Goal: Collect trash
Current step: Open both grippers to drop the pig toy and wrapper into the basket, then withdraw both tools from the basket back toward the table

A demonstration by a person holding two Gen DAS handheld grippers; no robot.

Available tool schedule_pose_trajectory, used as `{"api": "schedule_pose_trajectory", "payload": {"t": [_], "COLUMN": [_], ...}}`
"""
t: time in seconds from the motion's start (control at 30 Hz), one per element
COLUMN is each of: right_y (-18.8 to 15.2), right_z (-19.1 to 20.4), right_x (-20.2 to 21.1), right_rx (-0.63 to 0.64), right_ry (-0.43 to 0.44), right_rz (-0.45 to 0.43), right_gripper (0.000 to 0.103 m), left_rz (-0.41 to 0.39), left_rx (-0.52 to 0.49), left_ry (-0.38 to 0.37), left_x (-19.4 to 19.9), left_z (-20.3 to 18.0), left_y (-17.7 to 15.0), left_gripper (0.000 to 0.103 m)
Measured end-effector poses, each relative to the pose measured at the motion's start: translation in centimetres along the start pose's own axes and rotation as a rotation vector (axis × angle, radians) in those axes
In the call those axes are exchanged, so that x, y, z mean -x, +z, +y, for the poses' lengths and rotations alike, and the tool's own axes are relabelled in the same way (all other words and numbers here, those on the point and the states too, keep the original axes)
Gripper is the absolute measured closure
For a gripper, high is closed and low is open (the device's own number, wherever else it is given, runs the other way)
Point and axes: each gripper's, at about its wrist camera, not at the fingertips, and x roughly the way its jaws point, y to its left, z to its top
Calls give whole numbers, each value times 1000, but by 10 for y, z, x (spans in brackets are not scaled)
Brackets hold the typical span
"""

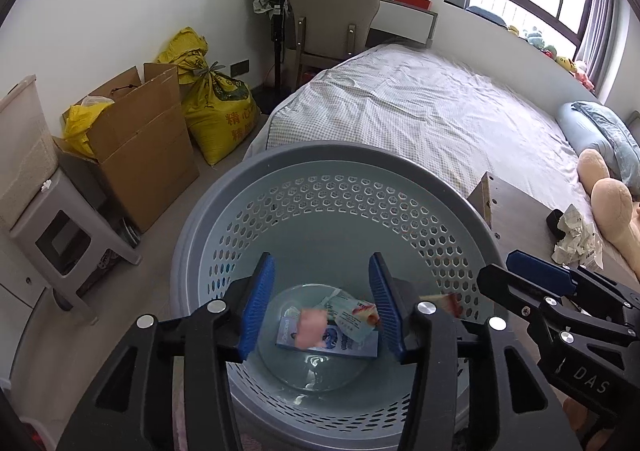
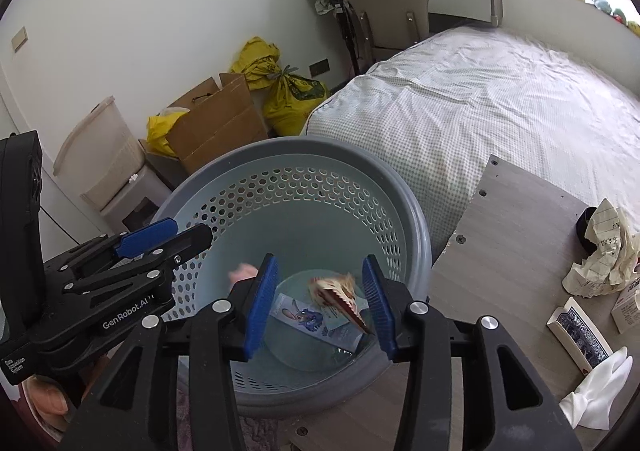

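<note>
A: The trash is mid-drop. A pink scrap (image 1: 311, 331) shows blurred between the left tool (image 1: 322, 307) pads, above the basket floor, and a red-and-cream wrapper (image 2: 340, 301) shows blurred between the right tool (image 2: 320, 305) pads. Neither looks pinched.

B: So both tools stand apart, holding nothing?

A: That's my reading. Each pair of blue pads stands moderately wide with clear space on both sides of the piece. Below them a blue carton (image 1: 328, 343) and a pale sachet (image 1: 348, 315) already lie on the bottom of the grey basket (image 1: 320, 159).

B: What could go wrong, then?

A: Little with these two pieces; both tools hang inside the rim, so they should land in the basket. The wrapper is light, though, and sits close to the right pad, so it could catch on the ribbing and ride out when the tool lifts.

B: And beyond the basket?

A: More trash waits on the desk (image 2: 516, 251) to the right: crumpled paper (image 2: 604, 251), a patterned box (image 2: 576, 331), a white tissue (image 2: 600, 391) near the front edge. The two tools are close together, so swinging the right one out fast could knock the left, or clip the rim and tip the basket.
</note>
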Motion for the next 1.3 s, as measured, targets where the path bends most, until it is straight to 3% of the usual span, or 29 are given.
{"api": "schedule_pose_trajectory", "payload": {"t": [0.1, 0.6, 0.73, 0.97, 1.3], "right_y": [-1, -8, -10, -11, -11], "right_z": [0, -5, -9, -19, -29], "right_x": [1, 9, 12, 22, 41], "right_rx": [-4, -26, -38, -71, -101], "right_ry": [0, 4, 5, 2, -42], "right_rz": [0, -8, -8, -33, -78], "right_gripper": [58, 49, 47, 35, 32], "left_rz": [-7, -11, -7, -10, -46], "left_rx": [2, 6, 7, 9, -13], "left_ry": [11, 62, 73, 66, 29], "left_x": [4, 15, 16, 18, 31], "left_z": [1, 2, 1, -1, -11], "left_y": [-1, -11, -11, -8, -2], "left_gripper": [47, 35, 35, 34, 34]}}
